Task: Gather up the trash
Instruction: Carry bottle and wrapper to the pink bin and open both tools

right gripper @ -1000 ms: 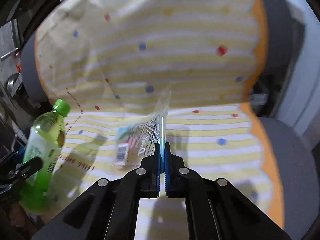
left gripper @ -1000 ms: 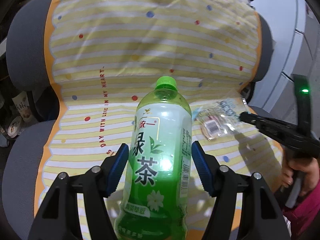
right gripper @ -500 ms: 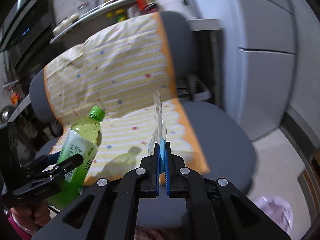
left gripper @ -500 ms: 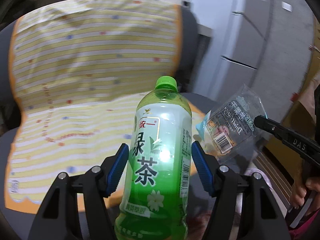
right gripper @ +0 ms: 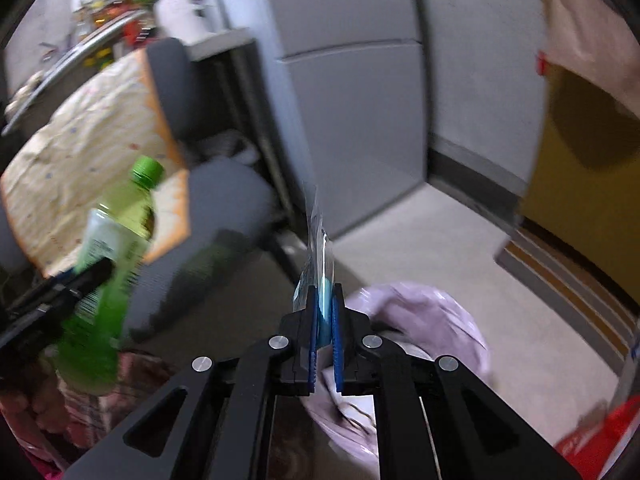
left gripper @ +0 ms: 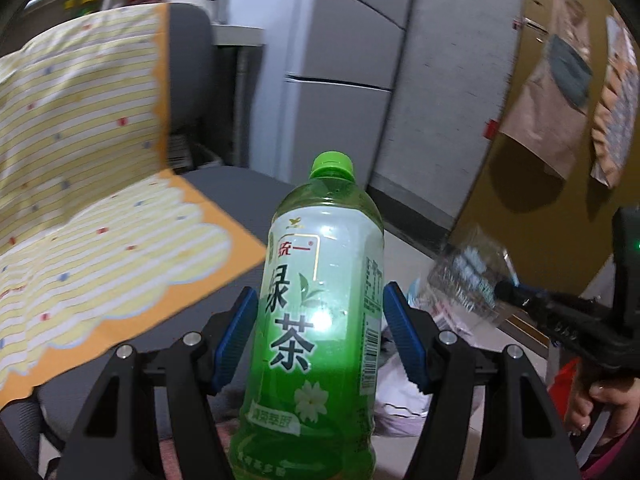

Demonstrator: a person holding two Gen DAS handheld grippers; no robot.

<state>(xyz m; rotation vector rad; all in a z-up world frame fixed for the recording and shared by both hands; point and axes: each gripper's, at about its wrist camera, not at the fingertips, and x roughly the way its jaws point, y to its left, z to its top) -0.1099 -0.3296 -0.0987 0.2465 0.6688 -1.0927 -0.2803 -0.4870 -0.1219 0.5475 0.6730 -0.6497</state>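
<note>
Green tea bottle [left gripper: 320, 320] is clamped in the left tool [left gripper: 320, 336]; clear wrapper [right gripper: 318, 248] sits between the opening right tool [right gripper: 324, 332], lower centre.

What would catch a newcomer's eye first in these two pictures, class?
First the green tea bottle, upright and filling the middle of the left view, clamped between the left gripper's blue pads. Next the clear wrapper, standing edge-on between the right gripper's jaws as they begin to open. Below it on the floor lies a pale purple bag.
</note>
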